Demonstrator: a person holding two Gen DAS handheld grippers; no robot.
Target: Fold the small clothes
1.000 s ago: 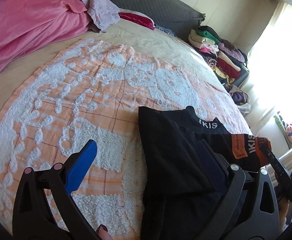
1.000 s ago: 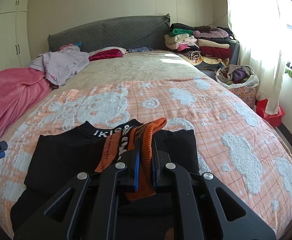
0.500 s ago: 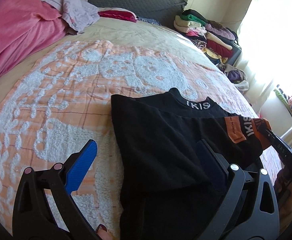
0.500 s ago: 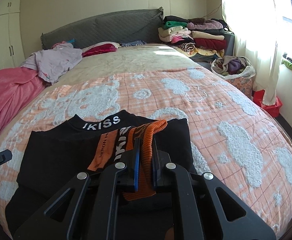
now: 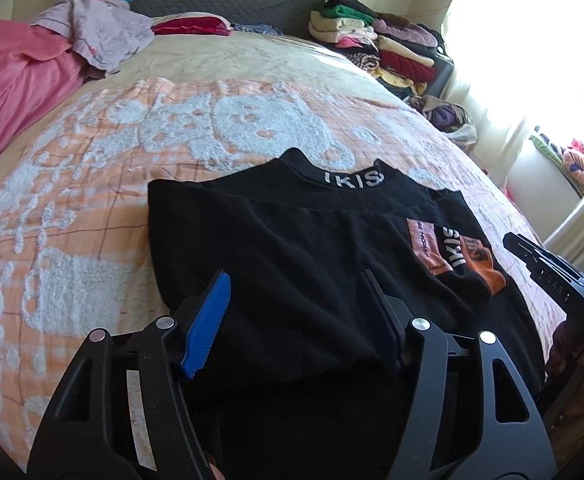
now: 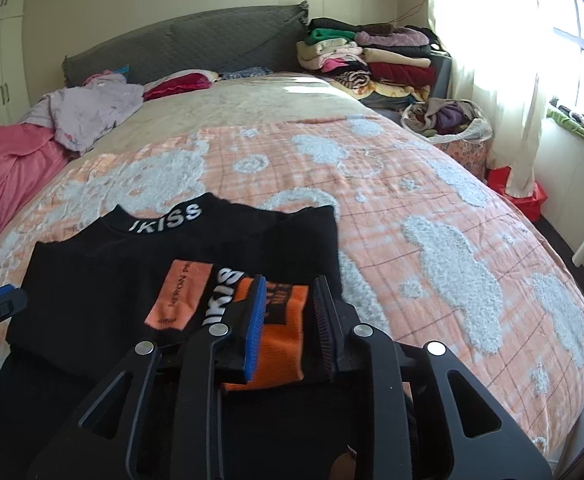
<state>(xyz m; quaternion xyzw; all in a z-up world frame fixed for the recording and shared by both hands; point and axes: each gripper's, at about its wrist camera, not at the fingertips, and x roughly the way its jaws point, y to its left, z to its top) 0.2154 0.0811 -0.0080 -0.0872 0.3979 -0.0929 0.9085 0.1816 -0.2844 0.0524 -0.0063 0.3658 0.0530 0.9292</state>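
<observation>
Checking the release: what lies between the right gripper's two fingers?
In the right wrist view, the orange cuff of the black top lies between the opening right gripper fingers.

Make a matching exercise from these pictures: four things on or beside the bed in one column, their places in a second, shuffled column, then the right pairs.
Things
1. black top
2. pink blanket
3. stack of folded clothes
4. bag of clothes

Places
A. on the floor beside the bed, below the curtain
B. spread on the orange and white bedspread, at the near end
C. bunched along the bed's left edge
D. piled beside the grey headboard, at the right

Pairs: 1-B, 2-C, 3-D, 4-A
</observation>
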